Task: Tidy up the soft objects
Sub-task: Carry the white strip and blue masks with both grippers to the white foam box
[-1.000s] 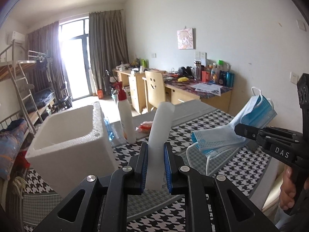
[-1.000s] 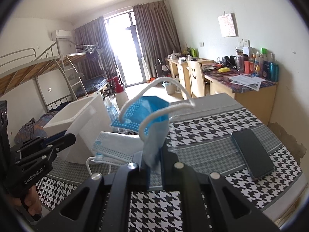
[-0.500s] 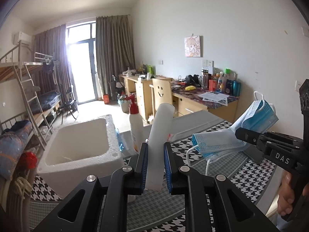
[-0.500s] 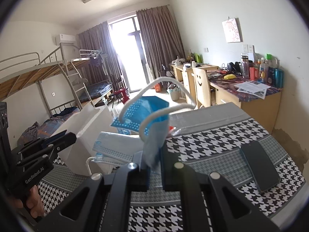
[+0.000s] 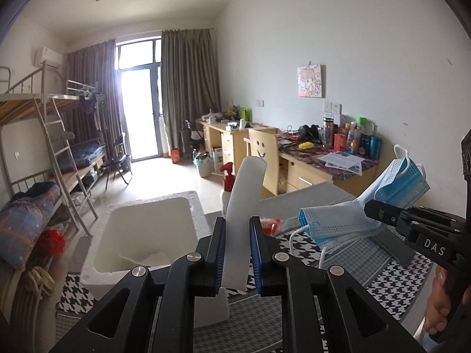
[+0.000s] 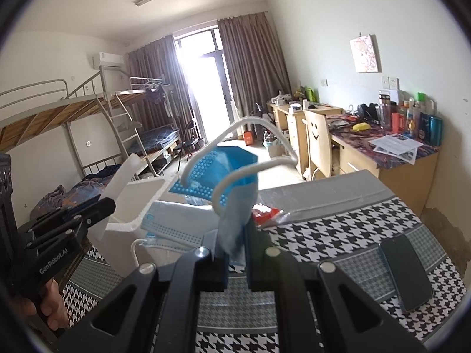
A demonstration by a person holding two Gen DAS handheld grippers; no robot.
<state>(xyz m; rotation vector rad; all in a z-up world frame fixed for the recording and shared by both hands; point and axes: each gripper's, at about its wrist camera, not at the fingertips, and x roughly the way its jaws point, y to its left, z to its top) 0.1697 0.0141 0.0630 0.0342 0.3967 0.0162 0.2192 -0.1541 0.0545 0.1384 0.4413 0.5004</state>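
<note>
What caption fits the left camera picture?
Left hand-held gripper shut on a white foam strip above the foam box.

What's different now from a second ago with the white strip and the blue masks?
Both grippers rose: the white foam box and houndstooth tablecloth now sit lower in both views. Nothing was picked up or let go. The left gripper still clamps the white foam strip; the right gripper still pinches the blue face masks.

foam strip (image 5: 242, 226) foot hidden behind jaws; phone (image 6: 407, 273) partly hidden.
</note>
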